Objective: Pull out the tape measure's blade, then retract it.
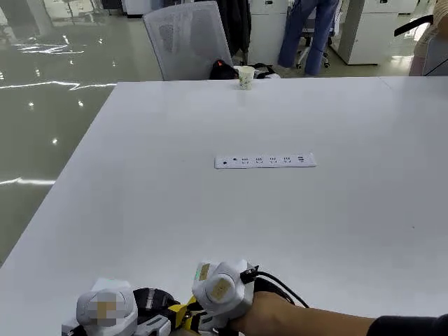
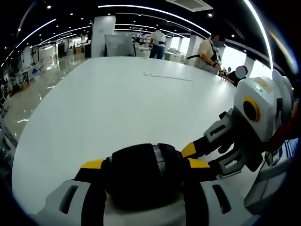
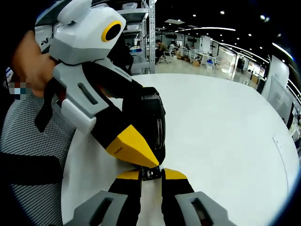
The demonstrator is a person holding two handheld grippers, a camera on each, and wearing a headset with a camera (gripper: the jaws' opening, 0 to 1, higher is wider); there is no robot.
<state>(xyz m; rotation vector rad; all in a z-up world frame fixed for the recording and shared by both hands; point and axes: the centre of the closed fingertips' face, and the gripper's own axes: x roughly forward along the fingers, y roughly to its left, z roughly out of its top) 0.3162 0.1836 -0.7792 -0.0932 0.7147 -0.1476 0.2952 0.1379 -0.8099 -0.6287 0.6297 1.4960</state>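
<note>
A black tape measure (image 2: 143, 176) sits between the yellow-tipped jaws of my left gripper (image 2: 145, 164), which is shut on its body. My right gripper (image 2: 207, 153) comes in from the right, its fingers touching the case. In the right gripper view the tape measure (image 3: 153, 117) is held up by the left gripper, and my right gripper (image 3: 151, 175) is shut on the small blade hook at the case's mouth. No length of blade shows. In the head view both grippers meet at the table's near edge around the tape measure (image 1: 150, 299).
The white table (image 1: 280, 224) stretches ahead with a white power strip (image 1: 264, 161) at its middle and a paper cup (image 1: 246, 77) at the far edge. A grey chair (image 1: 189, 38) and a standing person (image 1: 308, 31) are beyond it.
</note>
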